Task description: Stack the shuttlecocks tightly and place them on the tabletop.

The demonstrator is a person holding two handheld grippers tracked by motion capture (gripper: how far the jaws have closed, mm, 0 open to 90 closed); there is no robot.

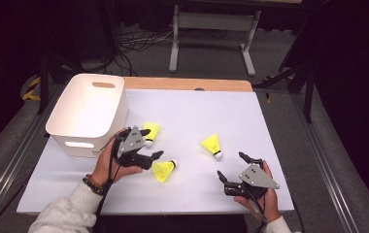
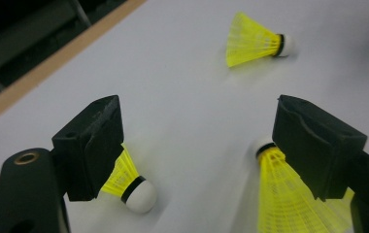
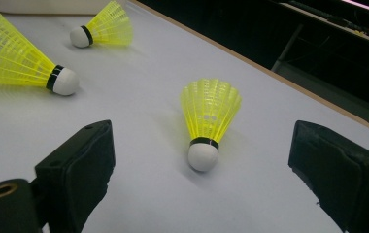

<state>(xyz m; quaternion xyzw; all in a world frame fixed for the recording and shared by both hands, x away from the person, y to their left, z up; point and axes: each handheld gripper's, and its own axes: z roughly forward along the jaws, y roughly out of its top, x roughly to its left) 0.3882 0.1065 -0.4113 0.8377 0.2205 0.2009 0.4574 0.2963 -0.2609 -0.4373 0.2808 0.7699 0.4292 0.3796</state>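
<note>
Both tongs apart, nothing clamped; three shuttlecocks loose on the bench (image 1: pixel 192 194).
Left tongs (image 1: pixel 154 144): drop over near shuttlecock (image 1: pixel 164 170), pinch cork end, carry to far-left bin (image 1: pixel 88 114); right tongs (image 1: pixel 231 166) face the right one (image 1: pixel 212 145).

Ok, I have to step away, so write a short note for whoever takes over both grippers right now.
Left gripper: open, nothing held, beside the white bin, jaws on either side of two shuttlecocks on the table.
Right gripper: open, nothing held, pointing at the third shuttlecock.
Things: near-bin shuttlecock, front shuttlecock, right shuttlecock, all lying on the table.
Done: no shuttlecock visible in the bin; its floor is partly hidden.
Left: likely all three into the bin.
</note>
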